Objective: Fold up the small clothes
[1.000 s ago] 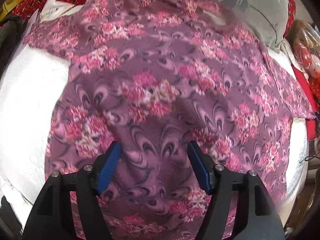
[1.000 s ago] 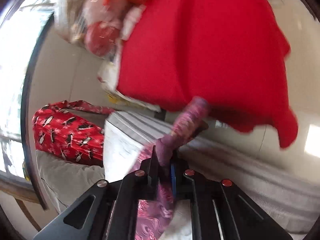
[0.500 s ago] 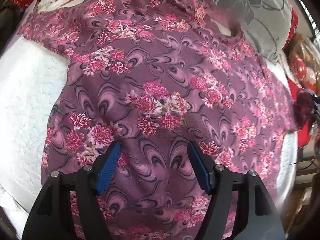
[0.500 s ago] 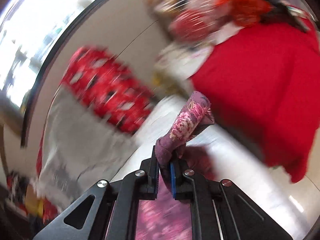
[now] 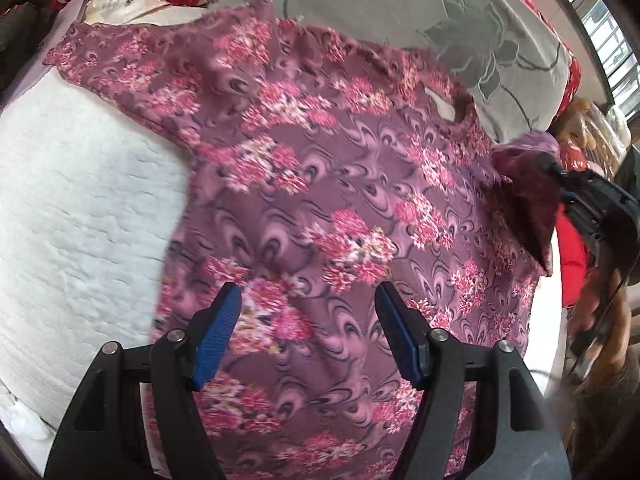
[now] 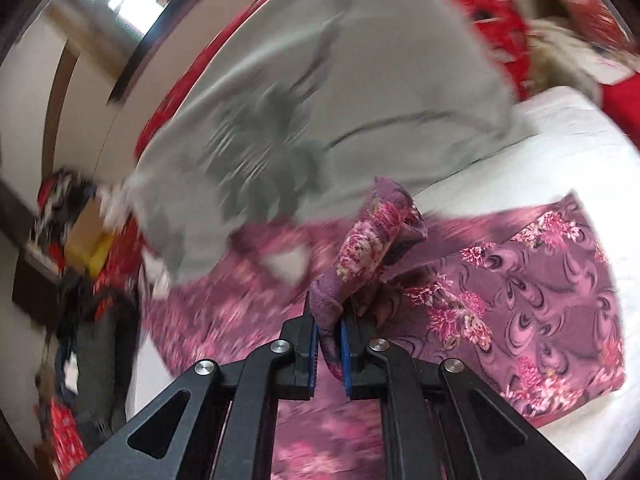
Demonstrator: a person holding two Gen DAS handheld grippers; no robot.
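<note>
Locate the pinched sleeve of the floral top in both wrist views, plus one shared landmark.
Left wrist: the sleeve is at the right edge, bunched in the right gripper, over the spread floral top.
Right wrist: the sleeve stands at centre, rising from the shut right gripper.
Shared landmark: the grey flowered cover behind the top's neckline.

Left wrist camera looks down close over the floral top (image 5: pixel 320 208); right wrist camera faces across it from its side.
</note>
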